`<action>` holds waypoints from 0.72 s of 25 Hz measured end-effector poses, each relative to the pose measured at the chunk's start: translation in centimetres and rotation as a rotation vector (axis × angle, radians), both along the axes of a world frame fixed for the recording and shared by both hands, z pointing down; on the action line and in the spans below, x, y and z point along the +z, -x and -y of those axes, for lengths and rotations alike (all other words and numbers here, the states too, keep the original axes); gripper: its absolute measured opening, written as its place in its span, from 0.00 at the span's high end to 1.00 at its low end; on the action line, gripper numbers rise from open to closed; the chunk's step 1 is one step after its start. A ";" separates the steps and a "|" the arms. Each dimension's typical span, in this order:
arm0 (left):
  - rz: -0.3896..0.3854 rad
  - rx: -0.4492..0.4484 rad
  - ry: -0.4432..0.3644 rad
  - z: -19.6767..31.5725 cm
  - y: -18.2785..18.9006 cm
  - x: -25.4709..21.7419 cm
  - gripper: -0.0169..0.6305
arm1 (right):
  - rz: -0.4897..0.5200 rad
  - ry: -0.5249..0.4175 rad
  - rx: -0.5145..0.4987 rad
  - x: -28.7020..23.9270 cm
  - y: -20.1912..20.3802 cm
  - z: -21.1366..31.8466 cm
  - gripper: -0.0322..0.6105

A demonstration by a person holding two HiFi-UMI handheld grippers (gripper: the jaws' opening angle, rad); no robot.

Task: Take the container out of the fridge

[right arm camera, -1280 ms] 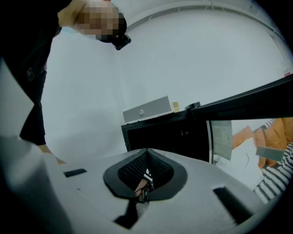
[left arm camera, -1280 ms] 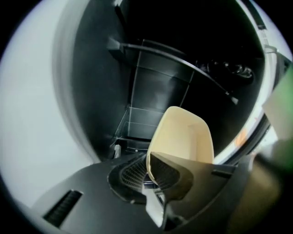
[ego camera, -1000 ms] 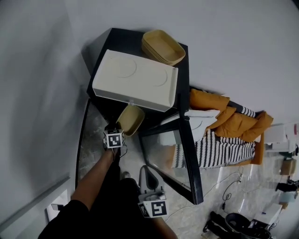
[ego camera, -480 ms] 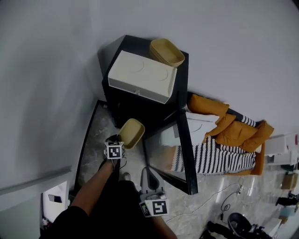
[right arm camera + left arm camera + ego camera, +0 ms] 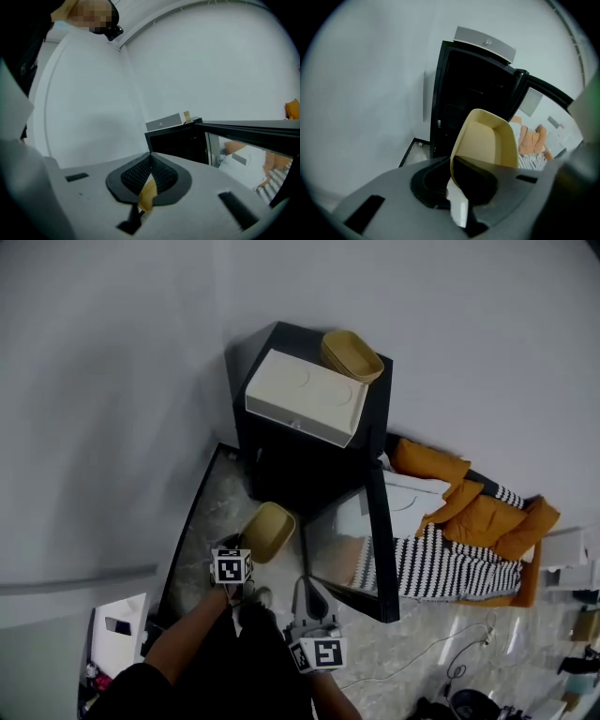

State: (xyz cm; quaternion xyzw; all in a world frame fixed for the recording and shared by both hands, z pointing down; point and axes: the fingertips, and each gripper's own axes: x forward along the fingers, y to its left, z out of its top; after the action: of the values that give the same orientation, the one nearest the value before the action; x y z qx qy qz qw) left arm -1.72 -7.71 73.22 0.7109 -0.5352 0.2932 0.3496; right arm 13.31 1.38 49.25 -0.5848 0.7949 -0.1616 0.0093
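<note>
- The left tool is clenched on the rim of the tan container, which it holds tipped up on edge.
- From the head view, the container is outside the black fridge, just in front of its dark opening, over the marbled floor.
- The fridge door stands wide open.
- The right tool has its pads pressed together, and a tan sliver that cannot be identified shows below them.
- On the fridge top sit a white box and a second container.

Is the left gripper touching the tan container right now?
Touching. The left gripper view shows the left gripper with its jaws closed on the rim of the tan container.
</note>
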 end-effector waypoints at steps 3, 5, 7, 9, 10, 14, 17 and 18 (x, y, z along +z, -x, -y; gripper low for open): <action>0.012 0.012 0.013 -1.9 1.3 -0.7 0.95 | -0.004 0.003 0.001 0.1 0.5 -0.1 0.95; 0.010 0.011 0.023 -2.9 2.3 -1.2 0.95 | -0.006 0.005 0.003 0.2 1.0 0.0 0.95; -0.001 0.007 0.040 -3.9 3.5 -1.6 0.95 | -0.010 0.007 0.009 0.3 1.5 -0.1 0.95; -0.010 0.006 0.053 -4.8 4.9 -2.0 0.95 | -0.016 0.007 0.019 0.3 2.2 -0.3 0.95; -0.010 0.007 0.055 -5.2 5.7 -2.2 0.95 | -0.019 0.004 0.025 0.2 2.7 -0.4 0.95; -0.014 0.018 0.034 -6.4 8.6 -3.6 0.95 | -0.035 0.002 0.045 -0.2 4.8 -1.2 0.95; -0.019 0.025 0.016 -7.5 10.1 -5.0 0.95 | -0.022 0.017 0.059 -0.1 6.3 -2.1 0.95; -0.019 0.032 0.011 -7.8 10.5 -5.5 0.95 | -0.017 0.018 0.066 -0.2 6.8 -2.4 0.95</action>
State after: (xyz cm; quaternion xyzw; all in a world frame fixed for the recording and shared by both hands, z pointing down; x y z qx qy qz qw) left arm -12.27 0.07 67.74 0.7202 -0.5190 0.2947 0.3538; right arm 6.50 3.76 49.04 -0.6120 0.7738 -0.1634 0.0023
